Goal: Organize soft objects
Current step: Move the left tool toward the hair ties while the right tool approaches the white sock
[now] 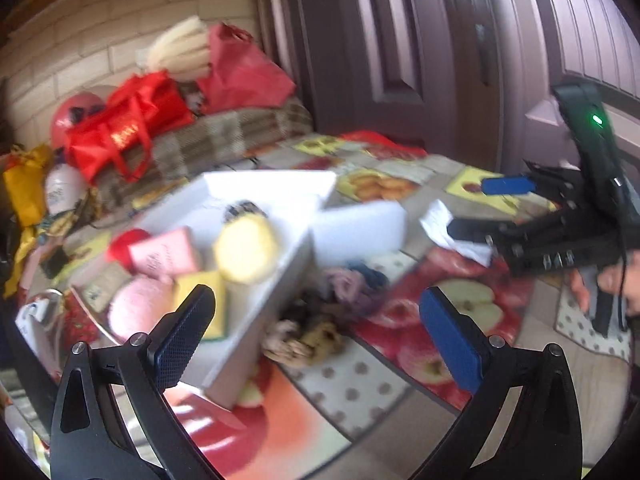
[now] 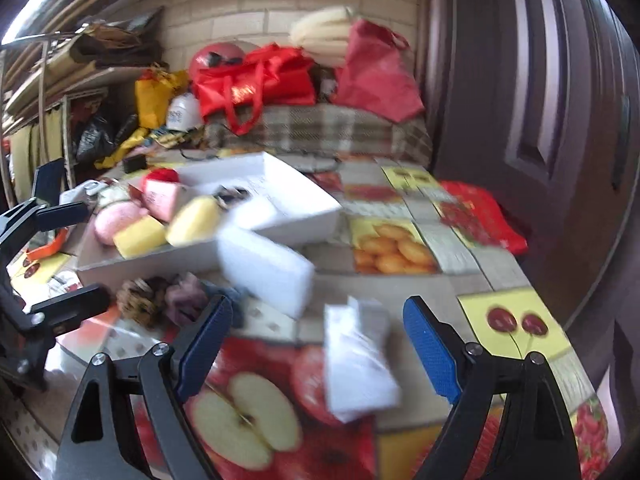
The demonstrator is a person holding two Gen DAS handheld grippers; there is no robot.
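Sponges (image 1: 244, 248) and other soft pieces fill the white tray (image 1: 276, 280) on our tabletop (image 2: 400, 208); scrunchies (image 1: 320, 312) lie just beside its wall, a white foam block (image 2: 268, 272) next to them. Our left gripper (image 1: 316, 336) hangs wide open and empty above the scrunchies. Only the right view shows paper (image 2: 360, 364) between our right gripper (image 2: 316, 348) fingers, which are spread wide and holding nothing.

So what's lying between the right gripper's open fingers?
A crumpled white paper packet on the fruit-print tablecloth, between the right gripper fingers; right wrist view.

One white tray (image 1: 260, 320), two red bags (image 1: 124, 136)
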